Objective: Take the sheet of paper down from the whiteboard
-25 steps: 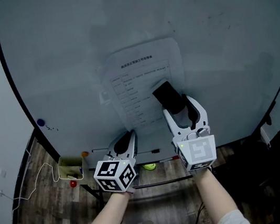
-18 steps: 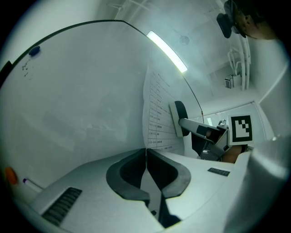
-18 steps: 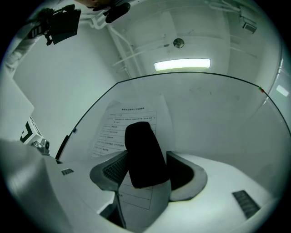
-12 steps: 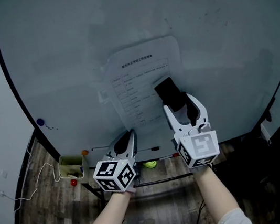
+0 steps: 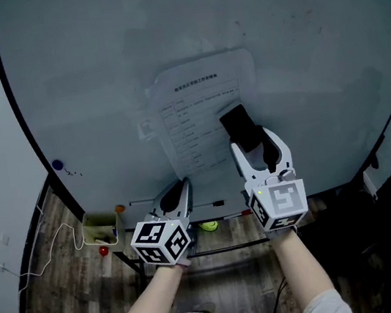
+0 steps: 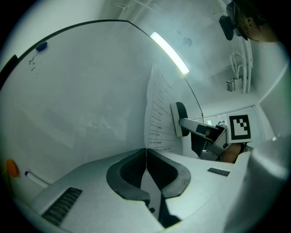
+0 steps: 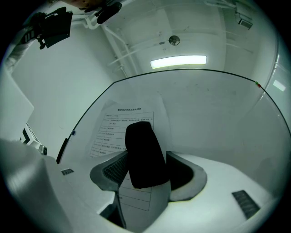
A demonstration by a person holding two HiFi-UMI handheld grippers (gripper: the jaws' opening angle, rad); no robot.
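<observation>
A printed sheet of paper (image 5: 196, 115) hangs on the whiteboard (image 5: 92, 72). My left gripper (image 5: 179, 189) is below its lower left corner. In the left gripper view its jaws (image 6: 145, 150) are shut, with the sheet's bottom edge (image 6: 159, 113) pinched between them. My right gripper (image 5: 258, 150) is at the sheet's lower right, shut on a black block (image 5: 239, 126) that lies flat against the paper. In the right gripper view the black block (image 7: 143, 152) fills the gap between the pads, and the sheet (image 7: 113, 129) runs behind and under it.
A blue magnet (image 5: 57, 165) sits at the board's left edge, and a small white piece (image 5: 148, 128) lies left of the sheet. Markers lie on the board's tray (image 5: 211, 206). On the wooden floor stand a yellow-green box (image 5: 100, 231), a red ball (image 5: 103, 251) and a white cable (image 5: 45, 255).
Both grippers keep their places and their grips. The right gripper has rolled slightly, and the view has shifted a little.
</observation>
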